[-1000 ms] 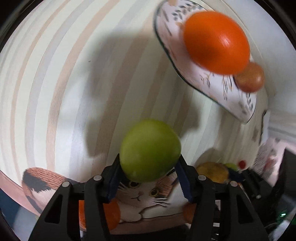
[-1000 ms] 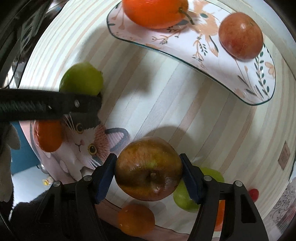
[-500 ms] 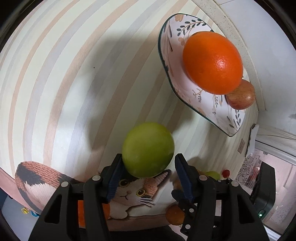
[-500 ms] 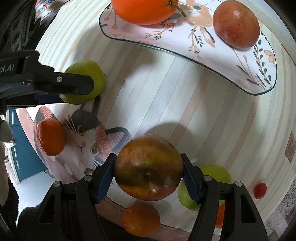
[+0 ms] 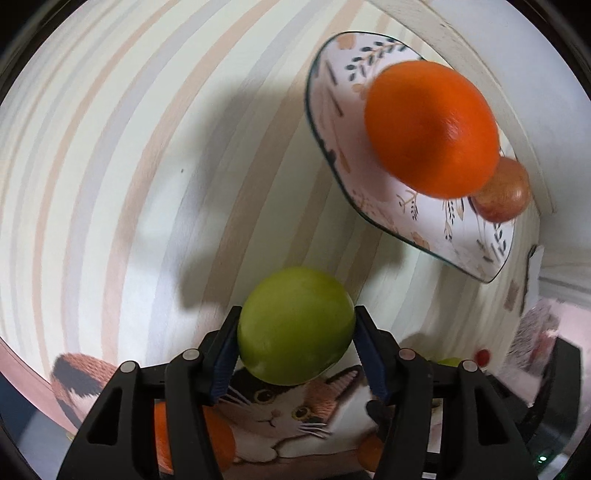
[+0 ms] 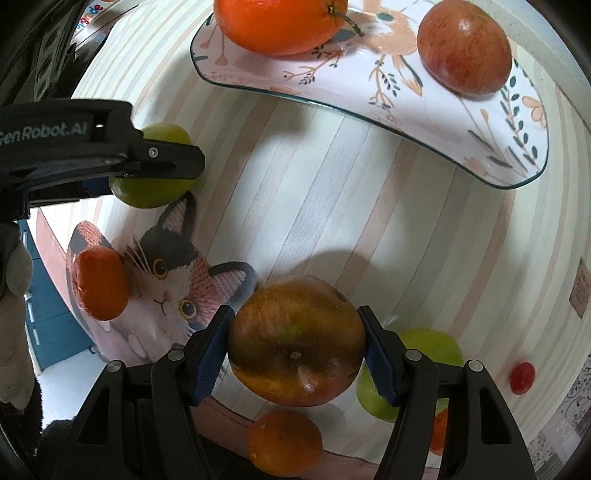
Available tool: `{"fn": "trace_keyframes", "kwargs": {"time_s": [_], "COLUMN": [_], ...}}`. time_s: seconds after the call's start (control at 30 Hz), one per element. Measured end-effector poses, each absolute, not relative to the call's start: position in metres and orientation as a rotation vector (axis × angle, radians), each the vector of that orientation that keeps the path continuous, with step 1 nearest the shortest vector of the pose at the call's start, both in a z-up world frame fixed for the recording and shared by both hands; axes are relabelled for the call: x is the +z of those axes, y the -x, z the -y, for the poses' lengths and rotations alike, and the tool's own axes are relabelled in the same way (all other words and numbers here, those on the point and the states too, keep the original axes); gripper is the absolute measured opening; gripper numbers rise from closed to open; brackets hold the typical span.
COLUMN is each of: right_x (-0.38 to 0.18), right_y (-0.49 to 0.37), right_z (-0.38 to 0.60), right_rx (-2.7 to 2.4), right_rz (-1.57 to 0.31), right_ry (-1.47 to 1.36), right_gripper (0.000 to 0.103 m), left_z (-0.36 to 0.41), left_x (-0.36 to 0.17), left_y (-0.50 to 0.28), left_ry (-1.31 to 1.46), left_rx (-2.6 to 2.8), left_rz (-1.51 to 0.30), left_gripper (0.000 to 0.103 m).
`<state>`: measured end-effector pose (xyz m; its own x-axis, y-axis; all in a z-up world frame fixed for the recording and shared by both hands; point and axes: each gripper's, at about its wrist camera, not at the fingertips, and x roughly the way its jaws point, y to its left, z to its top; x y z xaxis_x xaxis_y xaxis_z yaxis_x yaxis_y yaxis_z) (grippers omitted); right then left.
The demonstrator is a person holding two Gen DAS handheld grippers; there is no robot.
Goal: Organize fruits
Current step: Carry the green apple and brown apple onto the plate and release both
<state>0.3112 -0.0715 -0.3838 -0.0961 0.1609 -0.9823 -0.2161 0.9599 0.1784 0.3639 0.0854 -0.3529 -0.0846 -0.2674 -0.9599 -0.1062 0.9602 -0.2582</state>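
Left hand-held gripper point(image 5: 295, 345): jaws closed on a green apple point(image 5: 295, 325), both blue pads pressed against its sides. The fruit is lifted clear of the striped table point(image 5: 110, 147), its shadow falling on the surface beyond it. In the right wrist view the same gripper enters from the left edge, the apple sitting above the corner of a cat-print mat point(image 6: 173, 284).

On that mat, left part: a small orange point(image 6: 99, 284) beside the cat's face. Another small orange point(image 6: 284, 443) lies at the bottom edge, below the right gripper.

Right hand-held gripper point(image 6: 295, 350): jaws clamped on a dark red-brown apple point(image 6: 295, 339), stem end facing the camera, pads touching both flanks. It is held over the table near the mat's edge. Just right of it and behind the right finger, a second green apple point(image 6: 432, 343) lies on the table; further right, a small red fruit point(image 6: 521, 377), well apart.

Far side: a floral plate point(image 6: 480, 147) carries a large orange point(image 6: 280, 22) at its left and a red apple point(image 6: 465, 48) at its right, apart from each other
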Motion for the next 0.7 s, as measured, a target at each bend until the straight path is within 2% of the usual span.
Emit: {"fn": "trace_keyframes", "kwargs": {"time_s": [0.53,0.7], "right_x": [-0.352,-0.335], "right_y": [-0.314,-0.32], "right_z": [0.098,0.116], "right_rx": [0.276,0.257], "right_rz": [-1.544,-1.499], "right_ry": [-0.074,-0.136], "right_gripper": [0.069,0.069], "left_z": [-0.087,-0.086], "left_x": [-0.319,-0.288], "left_y": [-0.352,-0.354], "left_ry": [0.172,0.166], "left_rx": [-0.195,-0.222], "left_rz": [-1.573,-1.511], "left_gripper": [0.055,0.055]}}
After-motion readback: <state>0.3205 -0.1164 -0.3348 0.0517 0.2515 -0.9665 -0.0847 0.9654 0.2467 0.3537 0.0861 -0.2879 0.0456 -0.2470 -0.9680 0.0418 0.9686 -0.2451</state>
